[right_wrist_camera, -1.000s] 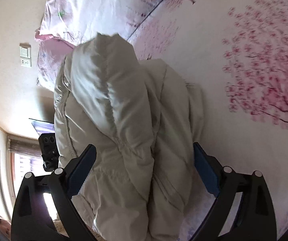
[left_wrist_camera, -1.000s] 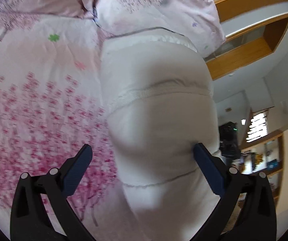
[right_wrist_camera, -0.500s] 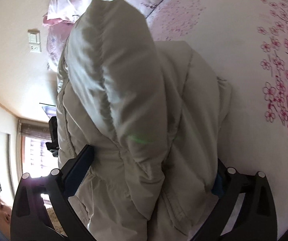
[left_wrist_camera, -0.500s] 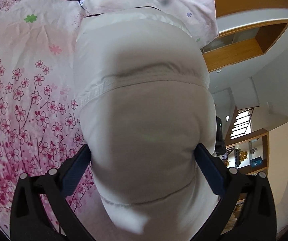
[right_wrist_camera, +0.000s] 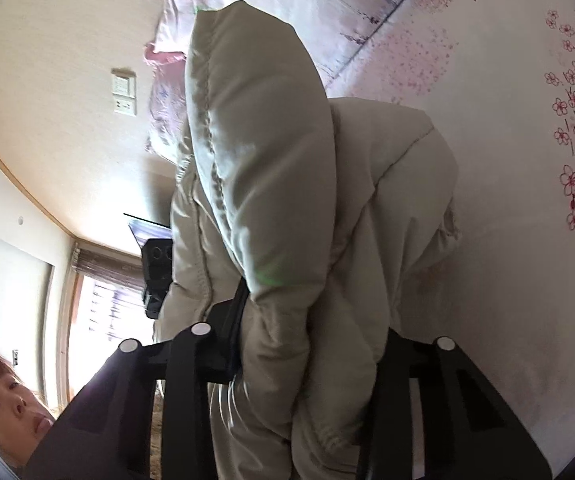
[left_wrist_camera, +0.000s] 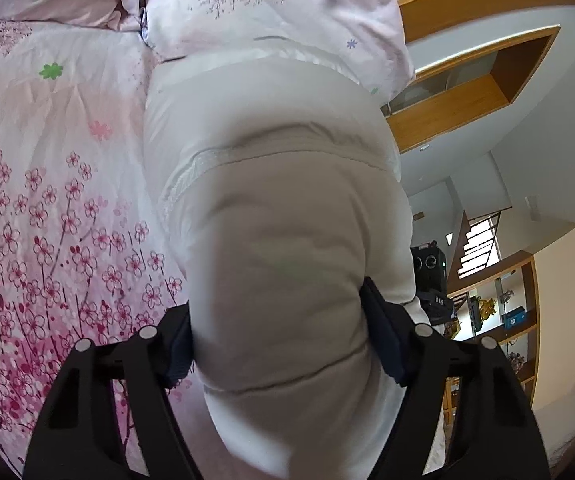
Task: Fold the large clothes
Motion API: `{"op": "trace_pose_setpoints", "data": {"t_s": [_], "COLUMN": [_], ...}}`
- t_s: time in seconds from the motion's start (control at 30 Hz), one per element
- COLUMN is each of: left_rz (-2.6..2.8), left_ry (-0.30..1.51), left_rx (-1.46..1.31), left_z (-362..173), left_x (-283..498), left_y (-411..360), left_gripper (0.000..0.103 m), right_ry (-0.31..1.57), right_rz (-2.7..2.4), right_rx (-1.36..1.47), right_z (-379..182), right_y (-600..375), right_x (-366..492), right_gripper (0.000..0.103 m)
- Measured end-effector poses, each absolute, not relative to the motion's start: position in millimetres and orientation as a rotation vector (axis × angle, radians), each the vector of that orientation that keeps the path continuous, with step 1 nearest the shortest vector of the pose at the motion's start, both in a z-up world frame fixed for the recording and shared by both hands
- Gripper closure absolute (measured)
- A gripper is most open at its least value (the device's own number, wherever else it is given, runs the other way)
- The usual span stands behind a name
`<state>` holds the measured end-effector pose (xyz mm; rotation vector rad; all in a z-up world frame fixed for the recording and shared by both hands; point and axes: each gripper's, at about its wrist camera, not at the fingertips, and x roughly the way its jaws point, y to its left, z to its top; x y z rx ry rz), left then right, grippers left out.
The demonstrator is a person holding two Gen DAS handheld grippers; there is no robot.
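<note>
Item: jacket (left_wrist_camera: pixel 279 240), puffy, bunched on the bed (left_wrist_camera: pixel 47 160) below the pillow (left_wrist_camera: pixel 279 12). Change: a second ago both tongs stood wide; now my left gripper (left_wrist_camera: pixel 277 336) and right gripper (right_wrist_camera: pixel 307 340) clench its padding. I judge the fold-lift ready.

Floral bedspread (left_wrist_camera: pixel 47 200), wooden shelves (left_wrist_camera: pixel 499 312), bright window (right_wrist_camera: pixel 99 308)

I'm seeing the puffy cream quilted jacket (left_wrist_camera: pixel 279 216) bunching up off the blossom-print bed — a thick padded fold (right_wrist_camera: pixel 263 152) is standing tall, with more of it slumping onto the sheet behind.
</note>
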<state>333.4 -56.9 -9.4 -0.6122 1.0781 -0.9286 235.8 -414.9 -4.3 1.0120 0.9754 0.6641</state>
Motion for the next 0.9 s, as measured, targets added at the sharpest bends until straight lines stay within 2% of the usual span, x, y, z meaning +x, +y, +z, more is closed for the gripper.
{"op": "trace_pose_setpoints", "data": {"t_s": [0.27,0.53,0.9], "left_rz": [-0.92,-0.797,-0.574], "left_ry": [0.987,0.881,0.903], "left_rx": [-0.609,-0.588,-0.6], "left_z": [7,28,-9], "left_x": [338,346,349], "left_y": [-36,23,111], "left_gripper": [0.035,0.036,0.038], "right_ry": [0.904,0.959,1.152], "right_rz": [0.686,0.751,0.805], "right_rx": [1.025,0.833,0.734], "right_z": [15,59,25], "right_y": [-400,-345,-256], "right_x": [251,321,397], "right_gripper": [0.072,0.073,0.073]}}
